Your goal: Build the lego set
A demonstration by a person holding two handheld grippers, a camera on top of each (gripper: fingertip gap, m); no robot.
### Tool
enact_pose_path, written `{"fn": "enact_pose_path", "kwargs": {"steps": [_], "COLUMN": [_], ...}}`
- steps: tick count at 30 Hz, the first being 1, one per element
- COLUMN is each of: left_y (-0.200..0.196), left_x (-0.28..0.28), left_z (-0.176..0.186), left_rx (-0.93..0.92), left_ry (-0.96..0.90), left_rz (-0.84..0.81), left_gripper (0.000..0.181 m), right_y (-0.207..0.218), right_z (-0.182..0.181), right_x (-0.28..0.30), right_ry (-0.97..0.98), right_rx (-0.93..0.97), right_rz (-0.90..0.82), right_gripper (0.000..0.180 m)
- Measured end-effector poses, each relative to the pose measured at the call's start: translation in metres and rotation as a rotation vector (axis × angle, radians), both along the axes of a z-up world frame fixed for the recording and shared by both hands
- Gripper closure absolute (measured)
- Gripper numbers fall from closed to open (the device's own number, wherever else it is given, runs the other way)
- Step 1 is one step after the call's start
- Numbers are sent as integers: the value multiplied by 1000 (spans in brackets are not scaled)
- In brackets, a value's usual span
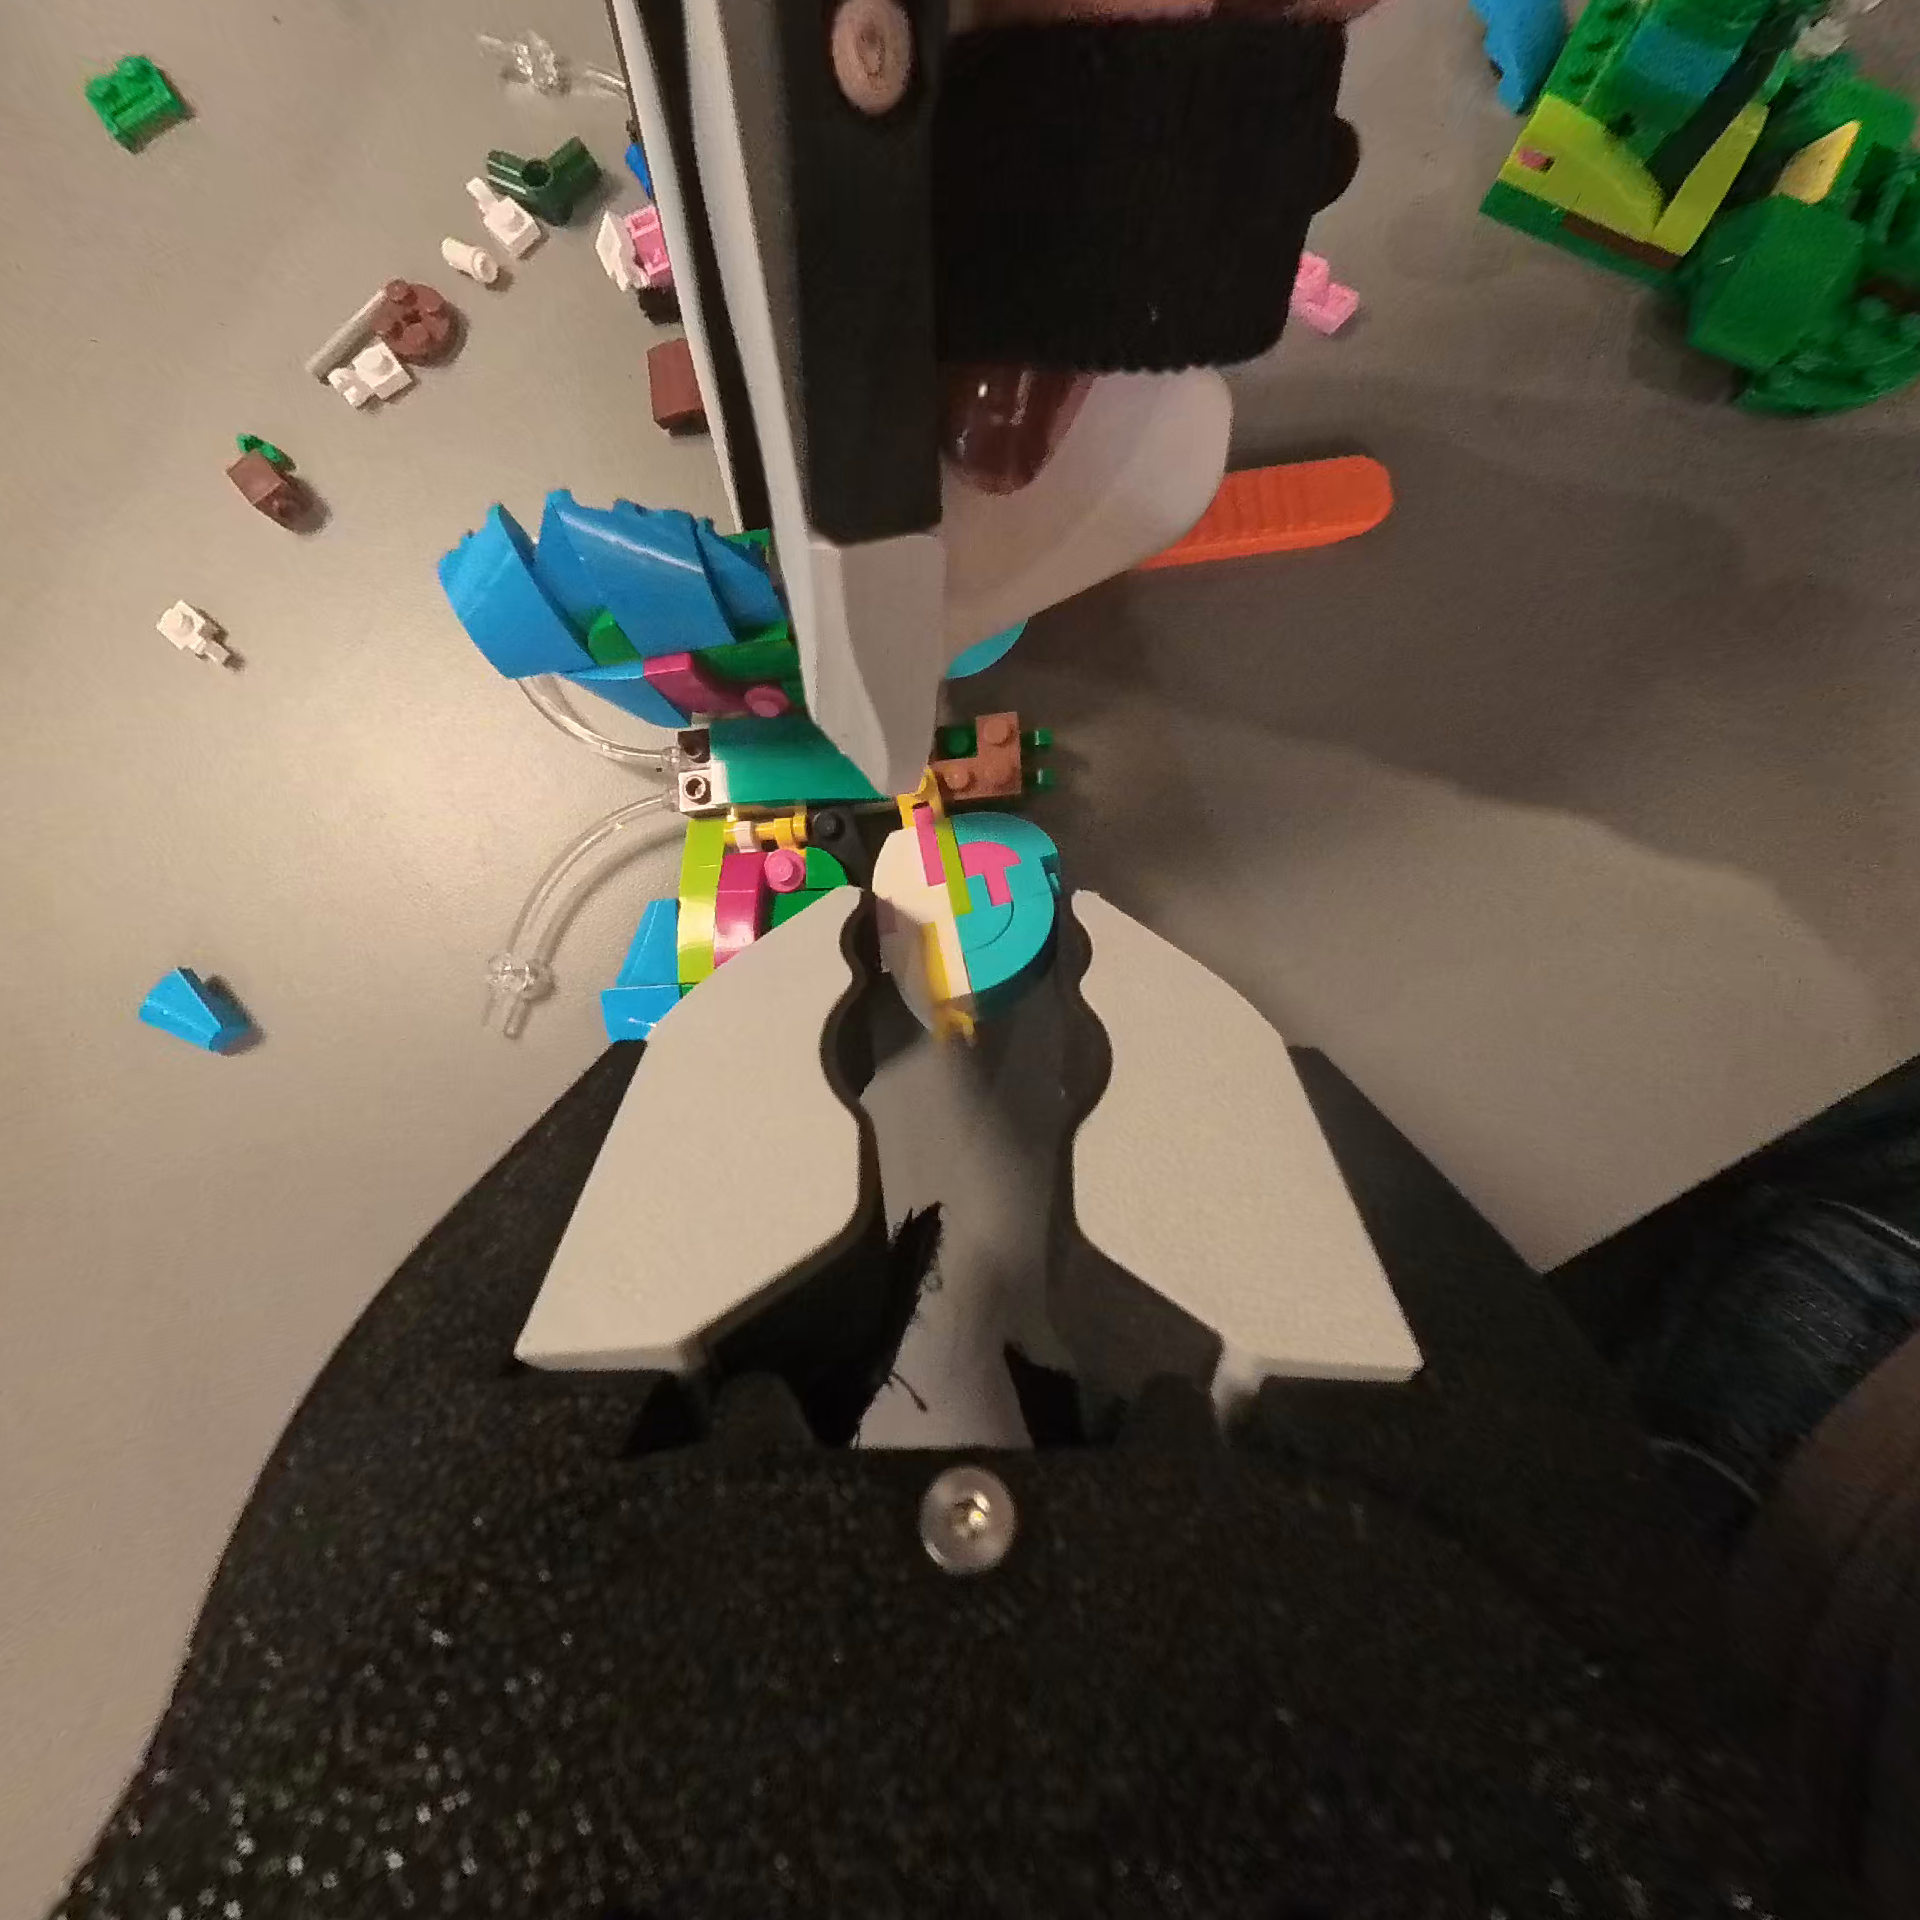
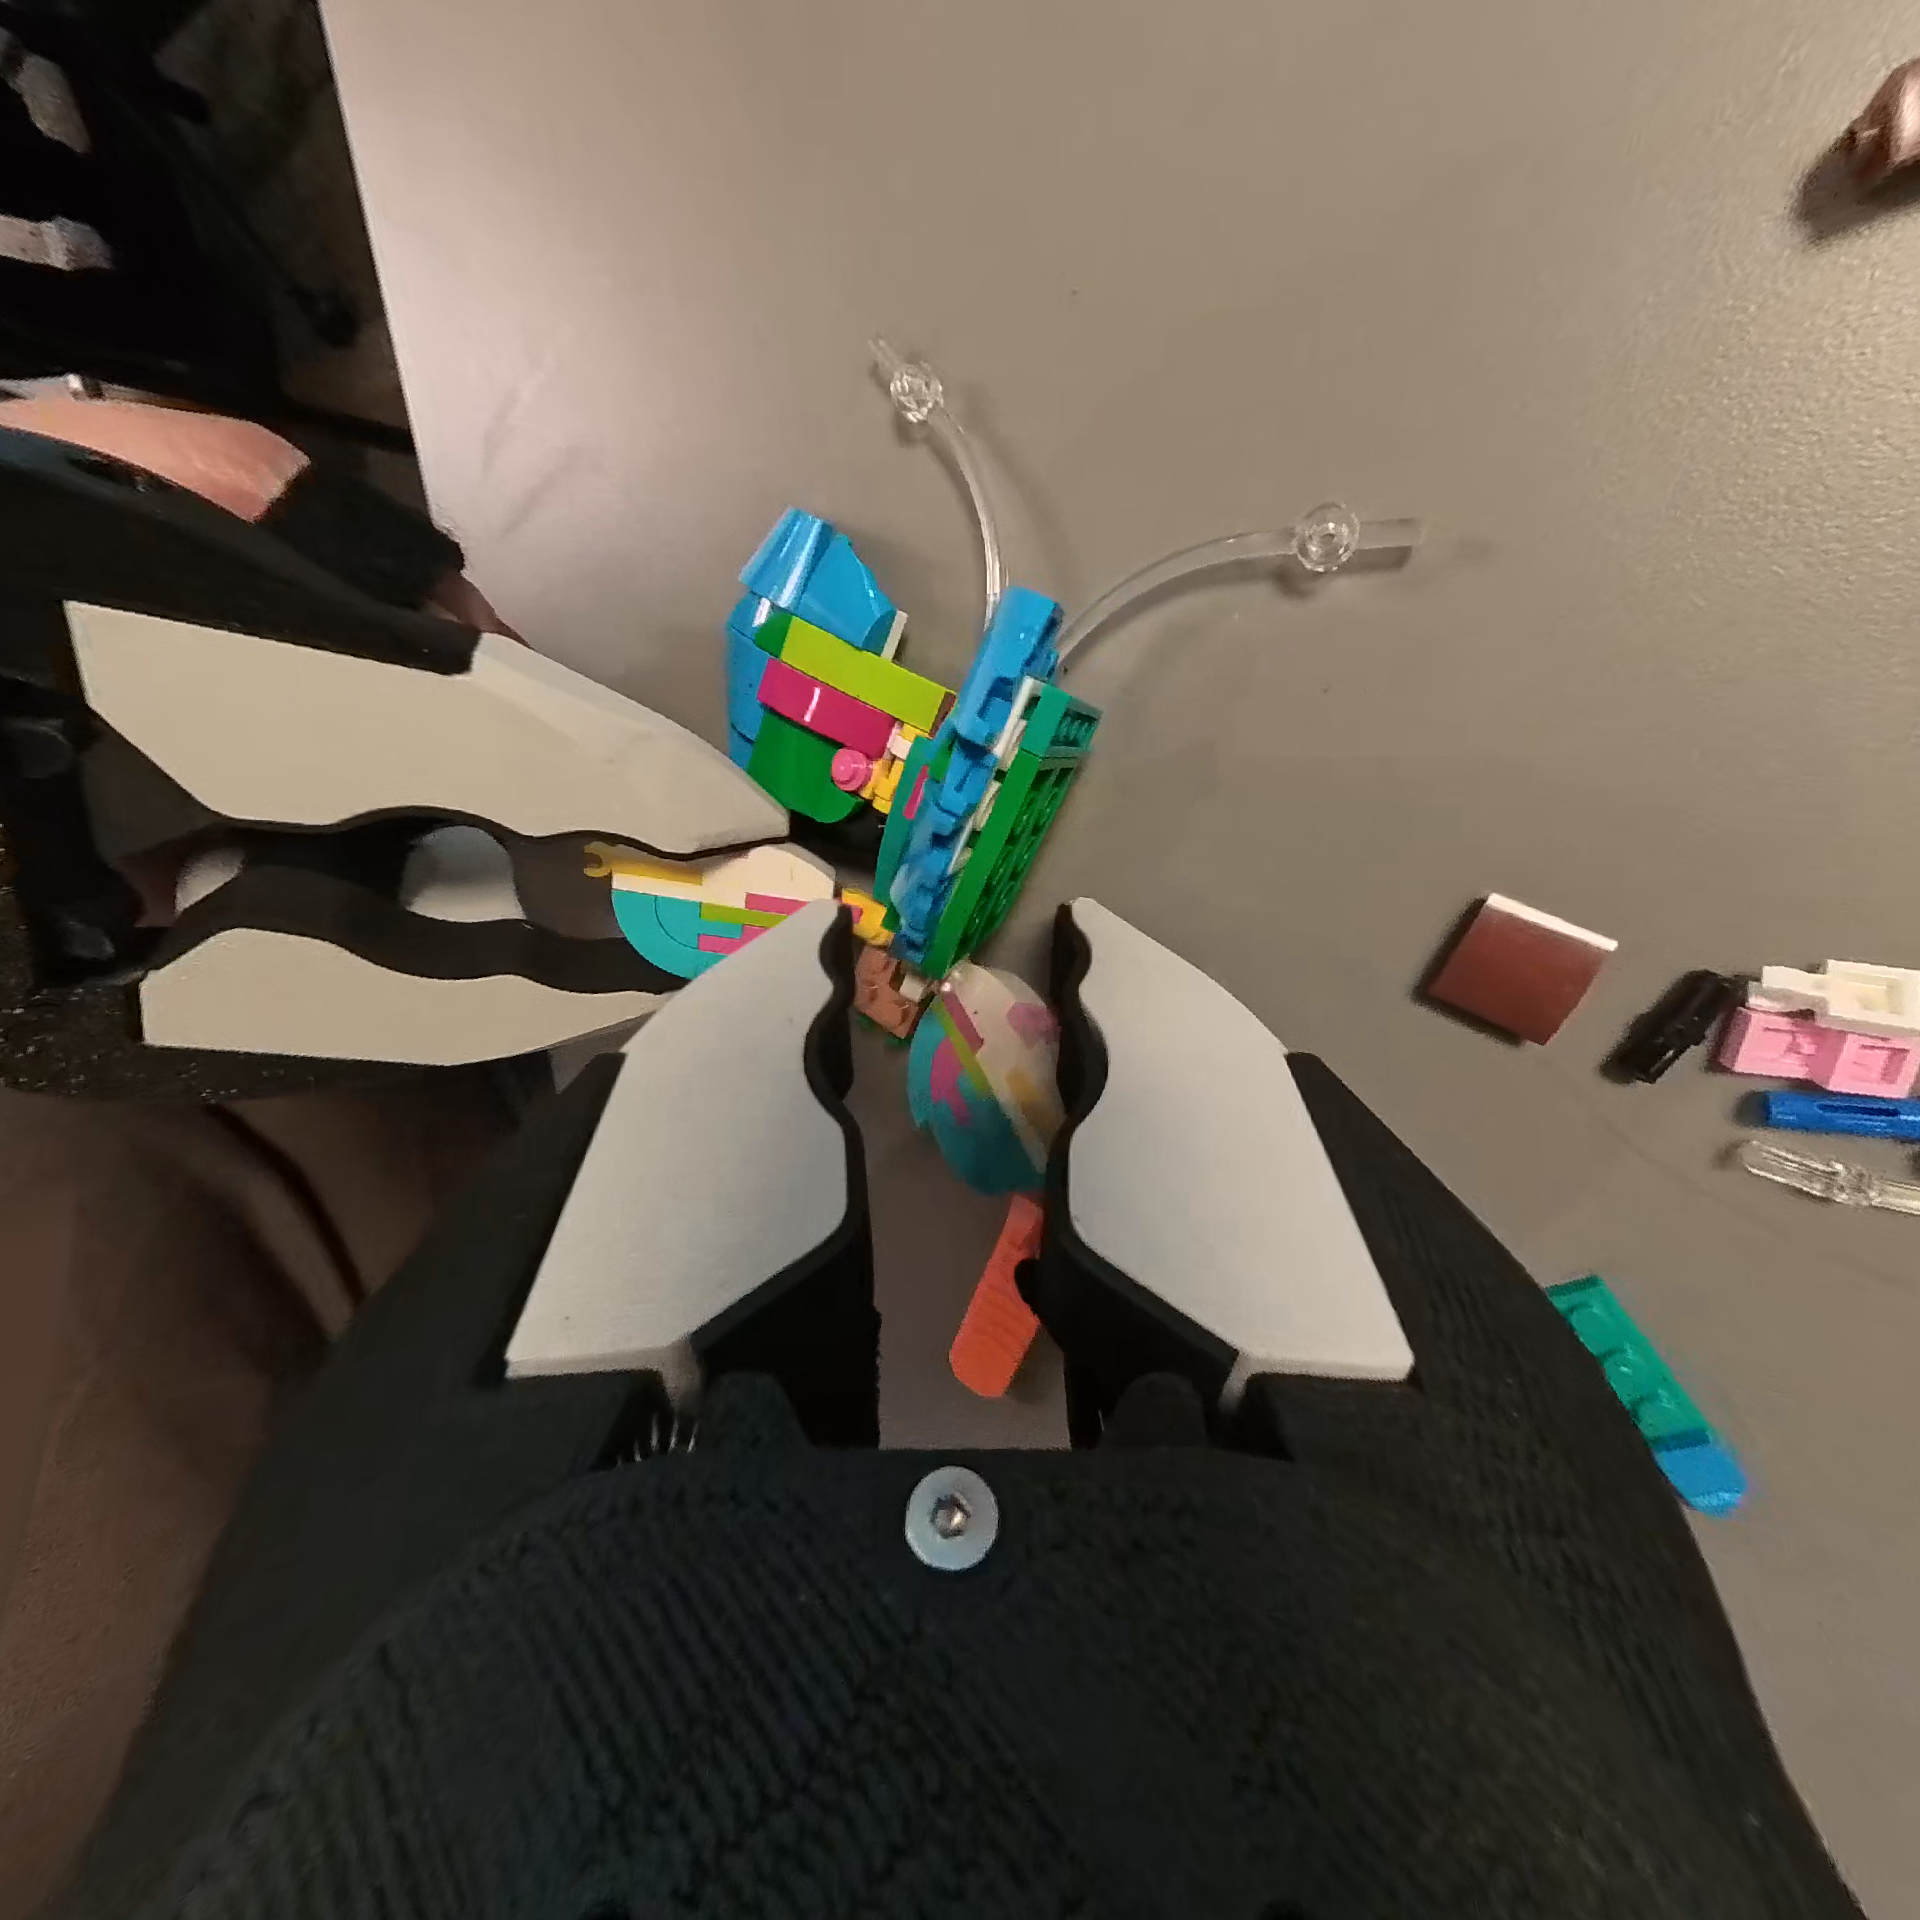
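A colourful lego butterfly [image 1: 644, 613] lies on the grey table, with blue, green and pink wings and clear antennae [image 2: 1247, 561]. My left gripper [image 1: 966, 904] is shut on its round teal-and-white lower wing [image 1: 997, 914]; the right wrist view shows the same grip from the side [image 2: 717, 914]. My right gripper [image 2: 951, 914] is open and straddles the butterfly's body, with the second round wing [image 2: 977, 1081] and a brown piece [image 2: 883, 987] between its fingers. In the left wrist view it comes down from above [image 1: 904, 748] onto the body.
An orange brick separator [image 1: 1288, 509] lies behind the butterfly, under the right gripper [image 2: 997, 1309]. A green build [image 1: 1714, 208] stands at the far right. Loose small pieces [image 1: 405, 332] lie at the left. A brown tile [image 2: 1512, 971], a pink-and-white piece [image 2: 1818, 1039] and a teal plate [image 2: 1642, 1392] lie nearby.
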State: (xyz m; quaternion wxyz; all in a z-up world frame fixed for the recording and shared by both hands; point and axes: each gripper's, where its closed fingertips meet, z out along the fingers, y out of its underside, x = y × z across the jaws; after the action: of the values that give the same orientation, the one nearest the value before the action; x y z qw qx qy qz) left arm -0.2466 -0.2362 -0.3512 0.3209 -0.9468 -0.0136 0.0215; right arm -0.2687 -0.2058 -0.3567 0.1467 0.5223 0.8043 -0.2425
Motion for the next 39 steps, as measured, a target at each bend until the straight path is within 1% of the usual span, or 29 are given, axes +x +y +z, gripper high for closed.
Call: {"fn": "enact_pose_path", "kwargs": {"steps": [1,9,15,22,39], "left_y": [0,2,1,1,1], "left_x": [0,0,-1,-2,-2], "left_z": [0,0,0,0,0], "left_rx": [-3,-14,-29,-33,-50], "left_ry": [-3,-10,-17,-17,-23], "left_rz": [1,1,9,8,6], "left_gripper": [149,149,149,149,149], "right_y": [1,-2,-4,-4,-5], "right_z": [-1,-2,-2,-2,-3], "right_x": [0,-1,2,1,1], "right_ry": [0,-6,-22,-16,53], "right_rx": [10,-20,-62,-91,-67], "right_rz": [2,7,21,11,20], "right_gripper": [145,155,154,157,158]}}
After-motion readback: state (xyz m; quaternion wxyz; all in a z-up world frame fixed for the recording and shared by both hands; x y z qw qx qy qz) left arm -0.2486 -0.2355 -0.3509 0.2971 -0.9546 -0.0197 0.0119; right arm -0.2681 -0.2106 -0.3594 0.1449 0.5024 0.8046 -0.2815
